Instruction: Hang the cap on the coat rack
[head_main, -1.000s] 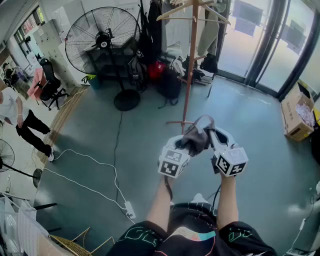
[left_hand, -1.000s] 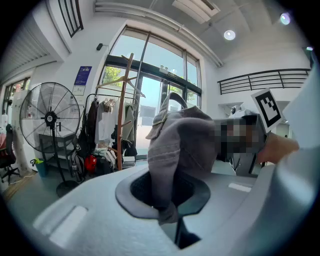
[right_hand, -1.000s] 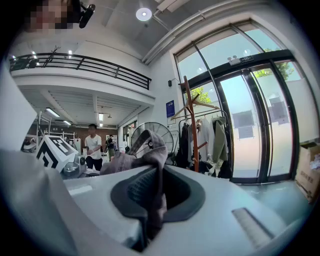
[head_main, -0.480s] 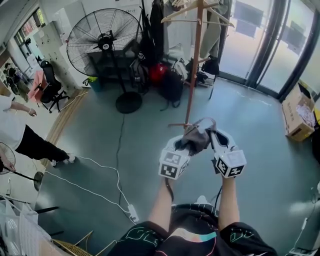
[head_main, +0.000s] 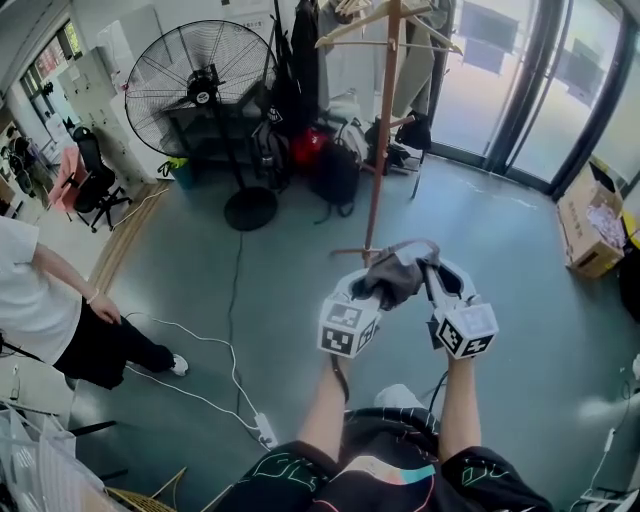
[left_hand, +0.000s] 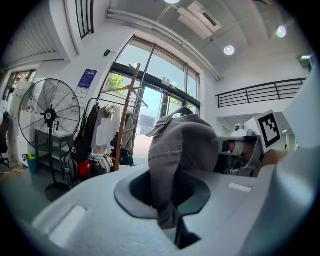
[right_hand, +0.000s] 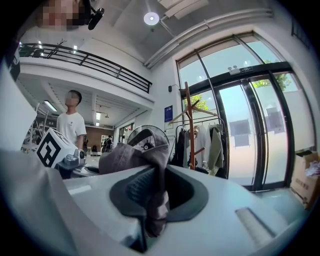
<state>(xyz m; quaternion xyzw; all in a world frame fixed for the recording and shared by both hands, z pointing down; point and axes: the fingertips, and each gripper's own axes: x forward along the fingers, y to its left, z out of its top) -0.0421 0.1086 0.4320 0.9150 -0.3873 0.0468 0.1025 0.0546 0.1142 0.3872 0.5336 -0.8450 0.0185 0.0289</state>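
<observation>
A grey-brown cap (head_main: 392, 278) hangs between my two grippers at waist height, over the grey floor. My left gripper (head_main: 372, 288) is shut on one side of it; in the left gripper view the cloth (left_hand: 182, 145) runs down into the narrow jaw slot (left_hand: 172, 220). My right gripper (head_main: 428, 275) has the other side of the cap (right_hand: 135, 155) between its jaws (right_hand: 152, 220), which are opening while the cloth still sits pinched in the slot. The wooden coat rack (head_main: 380, 150) stands just beyond the cap, its arms high up (left_hand: 126, 120) (right_hand: 189, 125).
A large standing fan (head_main: 200, 85) and a pile of dark bags (head_main: 335, 165) stand behind the rack. A white cable with a power strip (head_main: 262, 428) crosses the floor at the left. A person (head_main: 40, 310) stands at the left. A cardboard box (head_main: 588, 225) sits by glass doors.
The person at the left has walked nearer, further into the view. Both grippers and the cap have stayed almost in place before the rack.
</observation>
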